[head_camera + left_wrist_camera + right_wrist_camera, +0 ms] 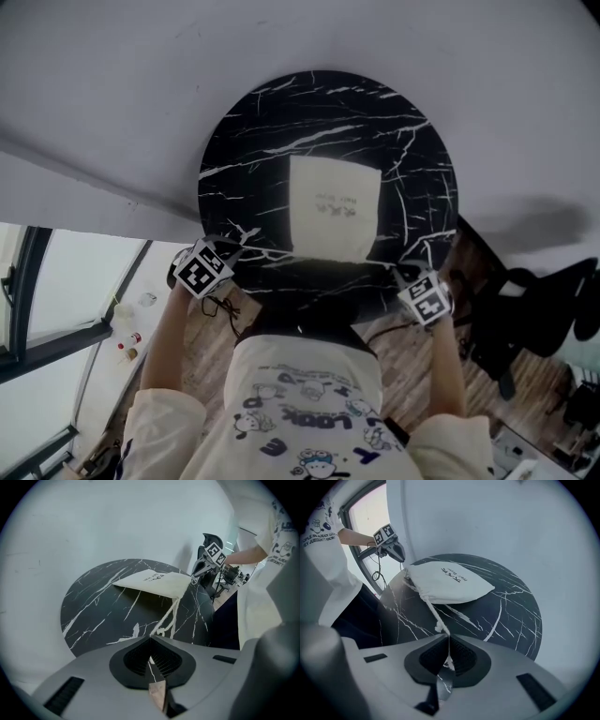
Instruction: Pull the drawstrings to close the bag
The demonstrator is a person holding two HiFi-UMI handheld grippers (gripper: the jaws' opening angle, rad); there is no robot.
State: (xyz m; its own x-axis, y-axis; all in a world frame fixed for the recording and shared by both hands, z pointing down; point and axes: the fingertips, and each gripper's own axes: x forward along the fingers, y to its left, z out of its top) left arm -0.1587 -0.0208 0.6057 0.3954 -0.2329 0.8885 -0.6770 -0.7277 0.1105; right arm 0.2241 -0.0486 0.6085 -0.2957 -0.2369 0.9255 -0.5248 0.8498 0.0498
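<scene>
A flat white drawstring bag [335, 206] lies in the middle of a round black marble table [253, 122]. My left gripper [234, 242] is at the table's near left edge, and my right gripper [405, 274] is at its near right edge. In the left gripper view a white drawstring [168, 616] runs from the bag's mouth [185, 581] into the left gripper [150, 640], which is shut on it. In the right gripper view the other drawstring [432, 612] leads from the gathered mouth [412, 581] into the right gripper [448, 640], also shut on it. Both cords look fairly taut.
The person's torso [309, 412] stands against the table's near edge. A white wall [112, 75] lies behind the table. A window frame [28, 281] is at the left, and a dark office chair [534, 300] stands on the wood floor at the right.
</scene>
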